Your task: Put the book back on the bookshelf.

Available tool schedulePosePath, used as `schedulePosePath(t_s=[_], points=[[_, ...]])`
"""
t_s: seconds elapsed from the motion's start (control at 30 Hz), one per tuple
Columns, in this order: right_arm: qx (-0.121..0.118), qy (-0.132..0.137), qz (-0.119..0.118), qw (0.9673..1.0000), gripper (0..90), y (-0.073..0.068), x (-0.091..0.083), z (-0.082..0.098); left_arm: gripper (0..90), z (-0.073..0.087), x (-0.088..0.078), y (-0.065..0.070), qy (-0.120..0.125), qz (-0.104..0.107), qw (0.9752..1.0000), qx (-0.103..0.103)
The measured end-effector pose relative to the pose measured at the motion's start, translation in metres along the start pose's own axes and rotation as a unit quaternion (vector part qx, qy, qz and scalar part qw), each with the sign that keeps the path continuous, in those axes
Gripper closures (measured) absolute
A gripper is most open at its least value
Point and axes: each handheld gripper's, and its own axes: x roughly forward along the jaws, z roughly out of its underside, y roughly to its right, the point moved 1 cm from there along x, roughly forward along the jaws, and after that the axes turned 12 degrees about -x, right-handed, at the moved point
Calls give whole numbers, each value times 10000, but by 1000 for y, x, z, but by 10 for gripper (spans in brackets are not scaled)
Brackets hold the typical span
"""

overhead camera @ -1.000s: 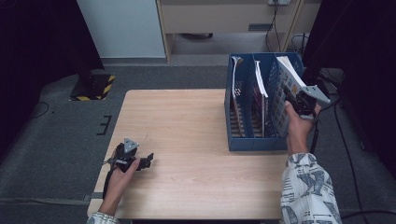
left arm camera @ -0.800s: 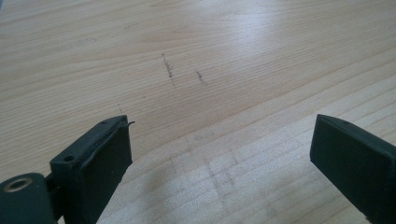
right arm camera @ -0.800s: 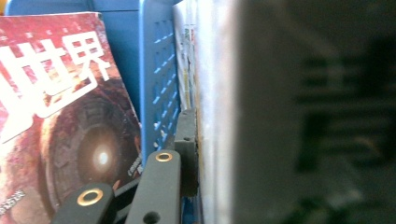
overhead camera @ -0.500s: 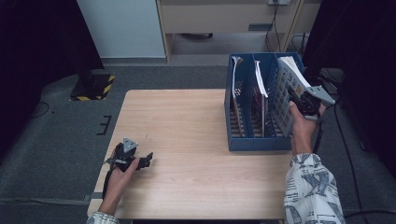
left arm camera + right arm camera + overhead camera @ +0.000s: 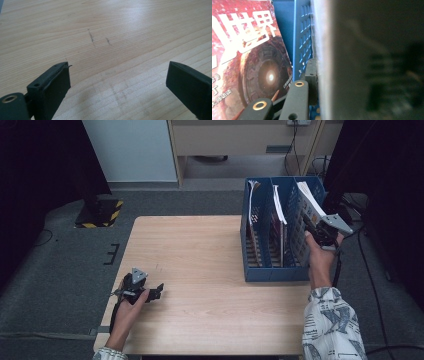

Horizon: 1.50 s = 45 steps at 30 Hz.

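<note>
Our white book leaning in the rightmost slot of the blue file rack, our right gripper clamped on its edge, our left gripper wide apart, empty, low over the wooden table.

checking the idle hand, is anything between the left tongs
No, the left tongs stand wide open over the bare light wooden table, with nothing between them.

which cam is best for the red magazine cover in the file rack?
The right gripper view: the red magazine cover is close and sharp, with white lettering and a round glowing motif, beside the blue rack wall. The high view shows the magazines in the rack edge-on, covers unreadable. The left gripper view looks at the table.
</note>
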Motion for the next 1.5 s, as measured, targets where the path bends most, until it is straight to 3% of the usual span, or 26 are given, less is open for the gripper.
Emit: schedulePosePath(t_s=[1.0,1.2,1.5], points=[[-69,-74,-173,9998,704,-11,-3,-1,50,-1,-2,-1,26,1,10000,-20],[-45,-96,-220,9997,673,-11,-5,0,50,-1,-1,-1,18,1,10000,-22],[15,-118,-291,9995,541,-10,-8,-1,50,-1,-2,-1,25,-6,10000,-22]])
